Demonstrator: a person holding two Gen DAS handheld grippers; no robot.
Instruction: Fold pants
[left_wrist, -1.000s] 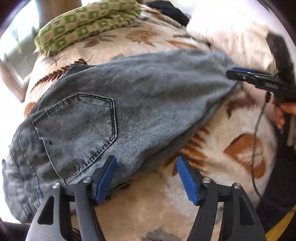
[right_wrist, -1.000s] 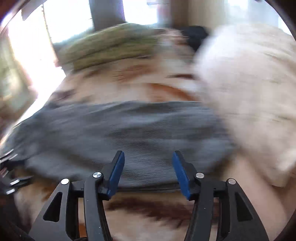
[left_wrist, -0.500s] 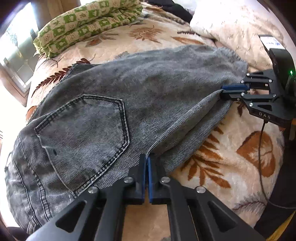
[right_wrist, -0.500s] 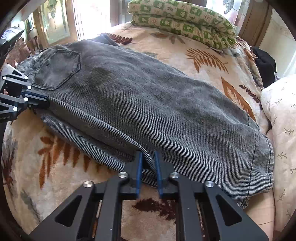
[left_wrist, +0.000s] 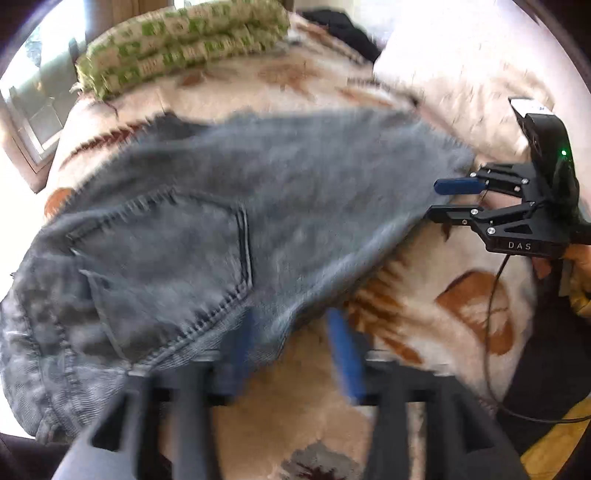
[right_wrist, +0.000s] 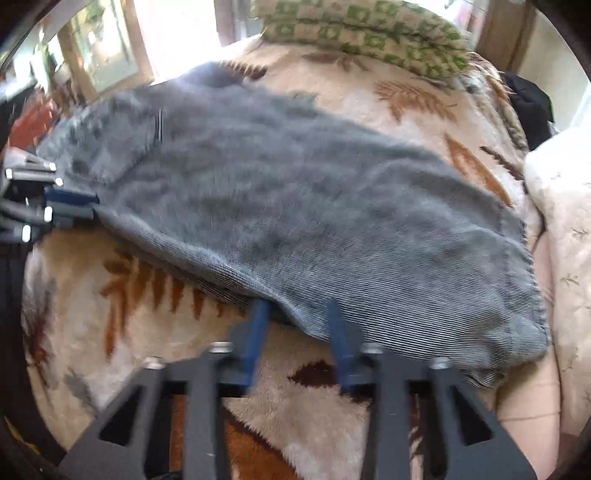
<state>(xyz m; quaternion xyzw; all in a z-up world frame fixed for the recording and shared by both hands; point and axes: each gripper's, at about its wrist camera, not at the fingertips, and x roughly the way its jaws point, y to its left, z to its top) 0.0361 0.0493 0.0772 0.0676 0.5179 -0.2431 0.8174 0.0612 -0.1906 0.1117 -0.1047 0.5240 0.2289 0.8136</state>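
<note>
Grey denim pants (left_wrist: 258, 206), folded lengthwise with the back pocket up, lie across a leaf-patterned blanket (left_wrist: 461, 314). My left gripper (left_wrist: 291, 347) is at their near edge by the pocket. Its jaws are opening; the hem lies loose between the blue pads, which do not press on it. In the right wrist view the pants (right_wrist: 295, 206) stretch from upper left to lower right. My right gripper (right_wrist: 299, 325) sits at the near edge of the leg end, jaws opening, with the fabric edge just inside the gap and free. Each gripper shows in the other's view: left gripper (right_wrist: 85, 205), right gripper (left_wrist: 434, 199).
A folded green checked cloth (left_wrist: 177, 48) lies at the far side of the bed, with a dark garment (left_wrist: 343, 29) beside it. A cream pillow (right_wrist: 561, 229) borders the leg end. A person's hand (left_wrist: 580, 258) and a cable (left_wrist: 495, 332) are at the right edge.
Half a second ago both grippers were shut on the pants' near edge; now both have parted their jaws and let the fabric go. The pants lie where they were.
</note>
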